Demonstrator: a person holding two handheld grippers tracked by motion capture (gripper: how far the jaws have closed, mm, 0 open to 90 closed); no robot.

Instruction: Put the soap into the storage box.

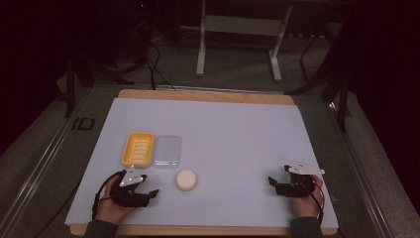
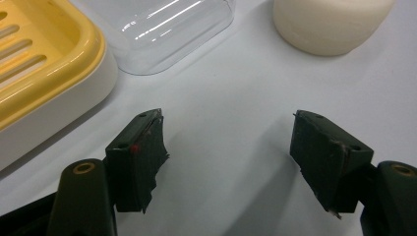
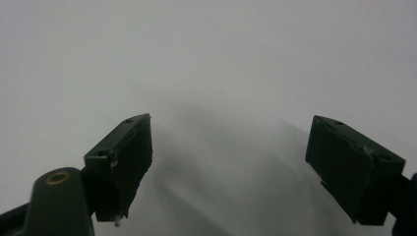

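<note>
High view: dim, room beyond the counter near black, edges vignetted. Left gripper view: bright, streak glare on clear lid, sharp. Right gripper view: soft grey shadows between the jaws, surface featureless.

In the left gripper view, the yellow soap dish is cut off by the left and top edges. Beside the dish, the clear lid and the round soap are cut off by the top edge. In the high view, the dish's slats are too small to count.
</note>
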